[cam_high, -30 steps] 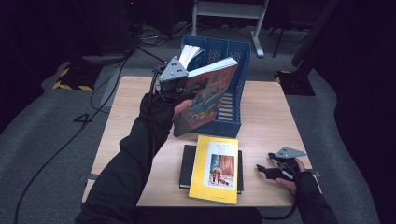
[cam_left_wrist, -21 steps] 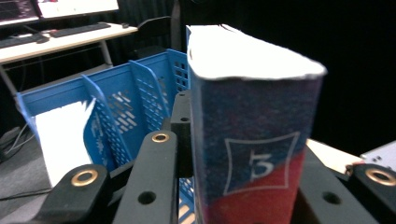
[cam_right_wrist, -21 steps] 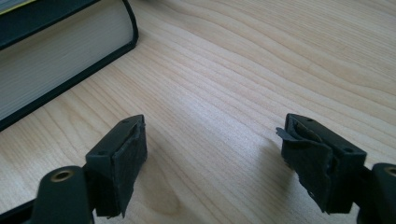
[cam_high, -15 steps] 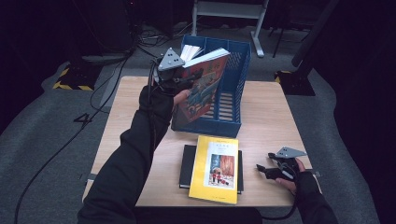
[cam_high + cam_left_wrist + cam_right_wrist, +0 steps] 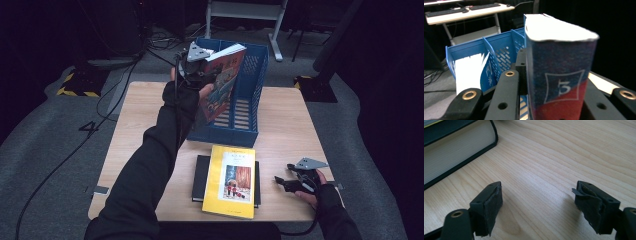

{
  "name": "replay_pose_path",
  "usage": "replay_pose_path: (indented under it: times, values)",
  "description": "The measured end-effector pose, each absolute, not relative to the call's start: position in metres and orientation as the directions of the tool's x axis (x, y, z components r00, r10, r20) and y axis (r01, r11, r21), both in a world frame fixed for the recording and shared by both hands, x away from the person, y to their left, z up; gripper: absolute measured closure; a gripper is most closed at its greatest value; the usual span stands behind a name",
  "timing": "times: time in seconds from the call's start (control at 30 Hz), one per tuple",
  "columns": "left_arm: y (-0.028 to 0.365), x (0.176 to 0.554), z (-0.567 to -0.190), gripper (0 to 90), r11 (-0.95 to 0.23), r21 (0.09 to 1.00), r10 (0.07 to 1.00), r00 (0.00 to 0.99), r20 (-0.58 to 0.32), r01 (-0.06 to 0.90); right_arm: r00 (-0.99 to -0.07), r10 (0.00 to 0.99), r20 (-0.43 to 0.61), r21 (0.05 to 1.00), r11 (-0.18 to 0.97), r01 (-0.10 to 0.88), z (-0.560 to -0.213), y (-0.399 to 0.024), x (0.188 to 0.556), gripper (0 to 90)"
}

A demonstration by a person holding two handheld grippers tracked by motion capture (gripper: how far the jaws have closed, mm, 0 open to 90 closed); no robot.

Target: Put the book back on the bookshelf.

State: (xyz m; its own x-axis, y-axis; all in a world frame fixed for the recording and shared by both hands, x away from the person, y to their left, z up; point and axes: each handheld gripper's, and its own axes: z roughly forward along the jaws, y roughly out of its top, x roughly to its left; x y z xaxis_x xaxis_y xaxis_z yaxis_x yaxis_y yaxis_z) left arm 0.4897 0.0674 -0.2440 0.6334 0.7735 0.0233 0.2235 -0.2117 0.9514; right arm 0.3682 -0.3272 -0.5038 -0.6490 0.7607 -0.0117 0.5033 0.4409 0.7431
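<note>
High view first: the colourful book (image 5: 223, 82) is up in the air at the far side of the table, held on edge and tilted, its white page block uppermost and its illustrated cover turned toward the near left, right over the left part of the blue file rack (image 5: 248, 102). The left gripper (image 5: 196, 67) has it clamped, the jaws pressing on either side of the book near its top, with the grey three-cornered plate showing above the gloved hand. From the left gripper view the book's blue and red spine (image 5: 561, 82) with a white square emblem stands between the two black jaws, and beyond it the rack's dividers and a sheaf of white paper (image 5: 468, 71) in one far compartment can be seen. The rack stands on the far half of the wooden table (image 5: 292, 117). Nearer, around the middle of the near edge, a yellow book (image 5: 230, 180) lies flat on top of a black book (image 5: 199, 176), overhanging it toward the near side. Off to the near right, well apart from the held book, the right gripper (image 5: 286, 183) rests low by the table's corner; in the right gripper view its jaws stand wide apart over bare wood with nothing between them, and the black book's page edge (image 5: 454, 157) lies just to their far left.
</note>
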Motion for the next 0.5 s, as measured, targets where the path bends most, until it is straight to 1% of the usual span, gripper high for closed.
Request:
replay_pose_path:
  times: [0.2, 0.5]
  values:
    - [0.055, 0.506, -0.247, 73.8, -0.216, 0.946, 0.803, 0.595, 0.031, 0.243, -0.648, 0.762, -0.009, 0.744, 0.438, 0.504, -0.504, -0.327, 0.368, 22.6]
    - [0.039, 0.527, -0.255, 73.8, -0.191, 0.942, 0.844, 0.536, 0.014, 0.276, -0.649, 0.76, -0.014, 0.747, 0.44, 0.499, -0.504, -0.327, 0.367, 22.6]
